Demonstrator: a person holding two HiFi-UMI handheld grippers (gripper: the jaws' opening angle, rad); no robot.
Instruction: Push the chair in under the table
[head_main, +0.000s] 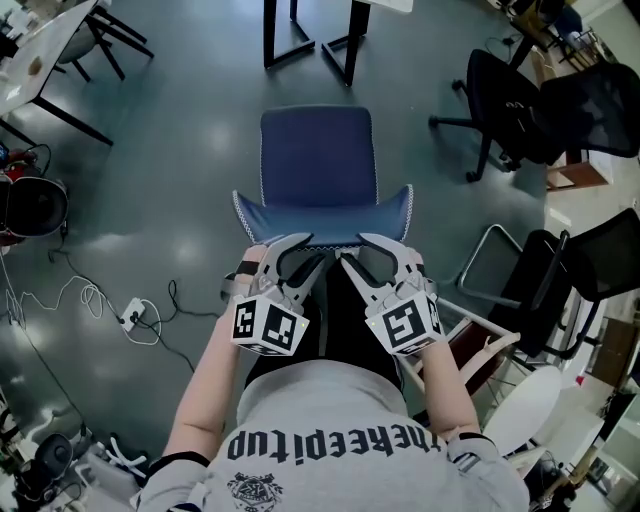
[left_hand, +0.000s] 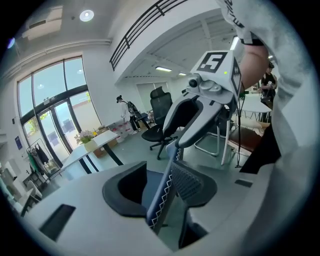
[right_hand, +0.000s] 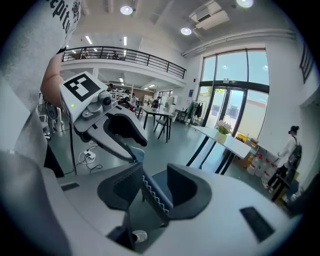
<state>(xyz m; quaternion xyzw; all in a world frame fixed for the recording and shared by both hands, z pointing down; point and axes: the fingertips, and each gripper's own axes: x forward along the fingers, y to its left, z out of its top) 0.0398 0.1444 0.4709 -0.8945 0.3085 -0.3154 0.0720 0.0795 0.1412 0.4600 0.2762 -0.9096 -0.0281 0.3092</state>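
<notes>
A blue chair stands on the grey floor right before me, its seat towards a table whose black legs show at the top of the head view. Both grippers sit at the top edge of the blue backrest. My left gripper is open and straddles that edge; in the left gripper view the white-stitched backrest edge runs between the jaws of the left gripper. My right gripper is likewise open. In the right gripper view the backrest edge lies between the right gripper jaws.
Black office chairs stand at the right, with a white-framed chair nearer to me. Cables and a power strip lie on the floor at the left. Another table is at the upper left.
</notes>
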